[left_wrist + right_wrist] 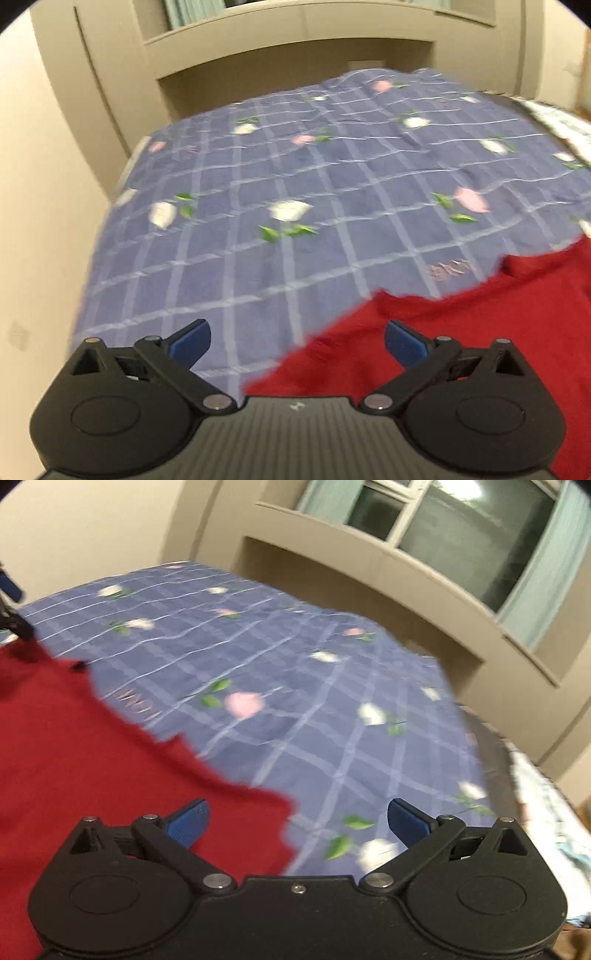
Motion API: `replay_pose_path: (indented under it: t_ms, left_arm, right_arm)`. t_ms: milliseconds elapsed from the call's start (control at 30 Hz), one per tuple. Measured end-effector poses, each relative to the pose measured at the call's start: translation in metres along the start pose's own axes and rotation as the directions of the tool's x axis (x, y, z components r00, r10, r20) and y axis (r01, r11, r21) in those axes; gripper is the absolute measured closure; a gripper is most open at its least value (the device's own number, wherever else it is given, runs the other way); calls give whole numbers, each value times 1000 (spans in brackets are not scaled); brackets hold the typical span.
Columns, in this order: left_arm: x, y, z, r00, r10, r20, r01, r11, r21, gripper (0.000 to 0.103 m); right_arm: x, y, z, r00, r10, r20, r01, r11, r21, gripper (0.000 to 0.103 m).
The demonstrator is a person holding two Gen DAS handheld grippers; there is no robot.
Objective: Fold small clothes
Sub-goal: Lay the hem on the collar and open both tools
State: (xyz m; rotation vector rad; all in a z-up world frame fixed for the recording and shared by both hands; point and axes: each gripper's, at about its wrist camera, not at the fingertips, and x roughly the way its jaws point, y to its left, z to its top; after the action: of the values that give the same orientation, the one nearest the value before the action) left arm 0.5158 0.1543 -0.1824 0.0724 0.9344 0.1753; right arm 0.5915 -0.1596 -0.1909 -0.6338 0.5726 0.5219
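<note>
Both claws spread, pinching nothing: left claw (297,341) over red garment's (461,332) left edge, right claw (297,821) over its right edge.

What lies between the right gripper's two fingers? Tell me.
In the right wrist view, the red garment's edge and bare blue bedspread lie under the open right gripper; nothing is gripped.

Light: soft and warm indoors, fairly bright
Glare: a lamp shines in the dark window (461,524)
Blur: the bed cover (295,184) and red cloth (480,314) look smeared
Edges: bent, corners black
</note>
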Motion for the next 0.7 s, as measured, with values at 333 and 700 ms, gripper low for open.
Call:
replay_pose_path:
  t_ms: [333,700]
  left_arm:
    - [47,-5,-27,991,72,-111,-79,995,-61,0]
    - [52,81,-23,992,82,-94,-110,931,-349,1]
  right_arm:
    - [41,-16,-11,981,-148,-123,164,978,127,1]
    - [-30,2,-27,984,-174,-38,179,960,214,2]
